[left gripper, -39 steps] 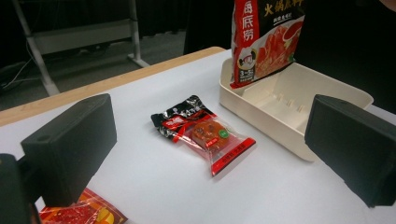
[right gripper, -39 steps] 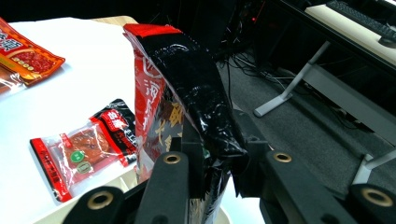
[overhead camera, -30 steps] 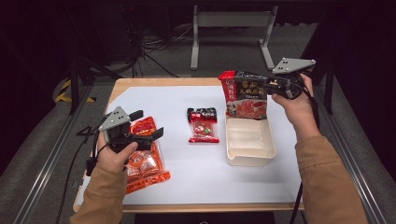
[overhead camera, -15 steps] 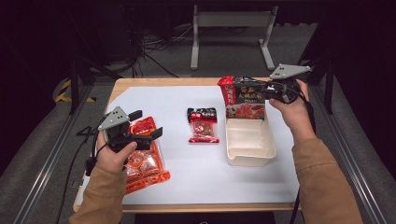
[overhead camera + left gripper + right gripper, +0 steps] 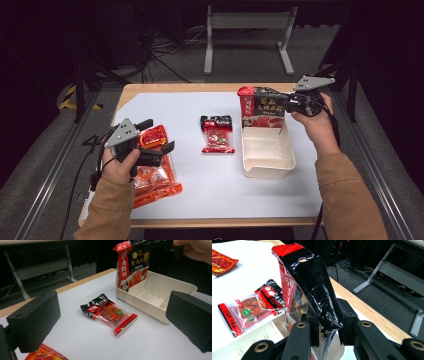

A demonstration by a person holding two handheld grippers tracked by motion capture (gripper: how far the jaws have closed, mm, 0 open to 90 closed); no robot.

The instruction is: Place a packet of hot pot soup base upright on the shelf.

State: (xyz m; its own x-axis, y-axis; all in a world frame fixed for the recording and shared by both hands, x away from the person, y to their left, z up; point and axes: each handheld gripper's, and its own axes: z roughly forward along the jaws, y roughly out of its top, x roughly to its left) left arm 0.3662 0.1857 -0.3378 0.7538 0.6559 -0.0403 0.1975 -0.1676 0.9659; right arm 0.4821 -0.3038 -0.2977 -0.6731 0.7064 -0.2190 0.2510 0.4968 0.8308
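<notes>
My right gripper (image 5: pixel 290 103) is shut on the top edge of a black-and-red pouch (image 5: pixel 262 107), which hangs upright with its bottom in the far end of a cream tray (image 5: pixel 267 167). In the right gripper view the pouch (image 5: pixel 309 282) rises from between the shut jaws of the right gripper (image 5: pixel 324 332). A small red, black and clear packet (image 5: pixel 216 134) lies flat mid-table, left of the tray. My left gripper (image 5: pixel 159 135) hovers open just over orange-red packets (image 5: pixel 152 175) at the left. In the left gripper view its wide-apart jaws frame the small packet (image 5: pixel 110 312).
A white mat (image 5: pixel 215 195) covers the wooden table. The tray (image 5: pixel 140 302) holds nothing but the pouch (image 5: pixel 131 265) at its far end. Past the table's far edge, cables and a grey metal stand (image 5: pixel 247 25) sit on the floor.
My right gripper has lowered slightly with the pouch, so the pouch's bottom sits lower in the tray's far end. The left gripper has stayed in place.
</notes>
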